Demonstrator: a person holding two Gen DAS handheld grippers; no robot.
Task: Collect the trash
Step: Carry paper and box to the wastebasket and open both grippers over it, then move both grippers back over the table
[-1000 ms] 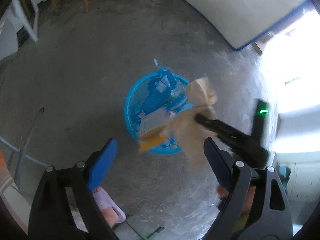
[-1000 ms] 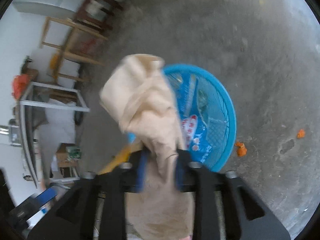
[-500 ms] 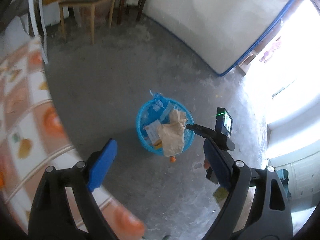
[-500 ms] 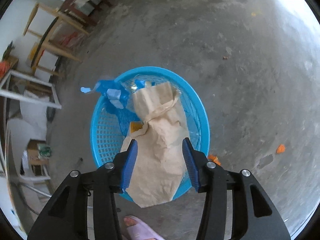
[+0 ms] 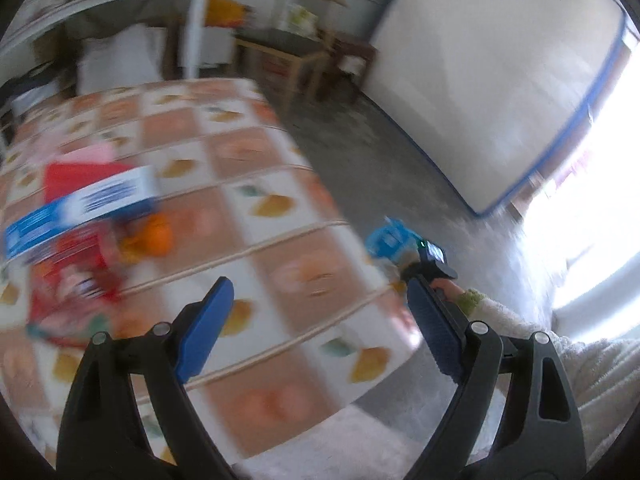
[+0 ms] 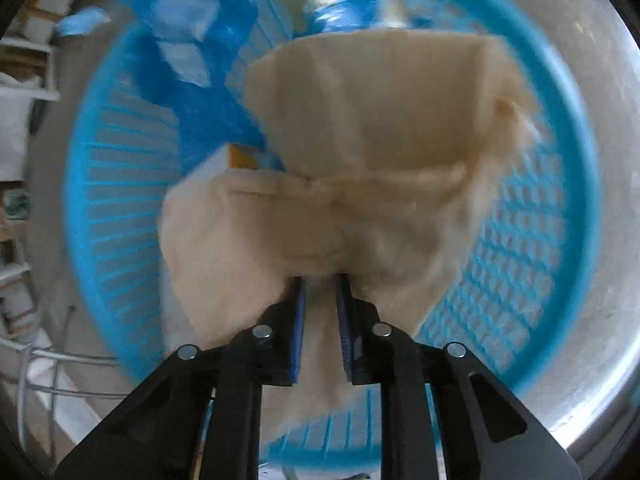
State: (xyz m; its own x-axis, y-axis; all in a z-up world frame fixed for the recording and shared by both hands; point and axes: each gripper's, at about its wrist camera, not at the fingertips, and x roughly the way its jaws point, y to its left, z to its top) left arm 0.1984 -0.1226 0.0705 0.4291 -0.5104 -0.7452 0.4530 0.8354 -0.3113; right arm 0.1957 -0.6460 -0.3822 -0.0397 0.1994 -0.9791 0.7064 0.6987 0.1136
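My right gripper (image 6: 321, 279) points down into a blue plastic basket (image 6: 76, 184) on the concrete floor. Its jaws are closing, with the crumpled brown paper bag (image 6: 380, 120) pinched between the pads. The bag lies over blue wrappers (image 6: 188, 52) and a small carton in the basket. My left gripper (image 5: 318, 284) hangs open above a table with a fruit-patterned cloth (image 5: 280, 208), with nothing between its fingers. On the table to its left lie a blue-and-white box (image 5: 80, 204), red packaging (image 5: 76, 256) and an orange item (image 5: 156, 236), all blurred.
Past the table's right edge the other gripper (image 5: 432, 256) shows in a hand with a fuzzy white sleeve (image 5: 520, 328). Wooden side tables (image 5: 288, 52) stand at the back. A white panel with a blue edge (image 5: 500, 80) leans on the right.
The left gripper swung up and away from the basket to the table. The right gripper sank with the paper bag down into the basket and its jaws narrowed.
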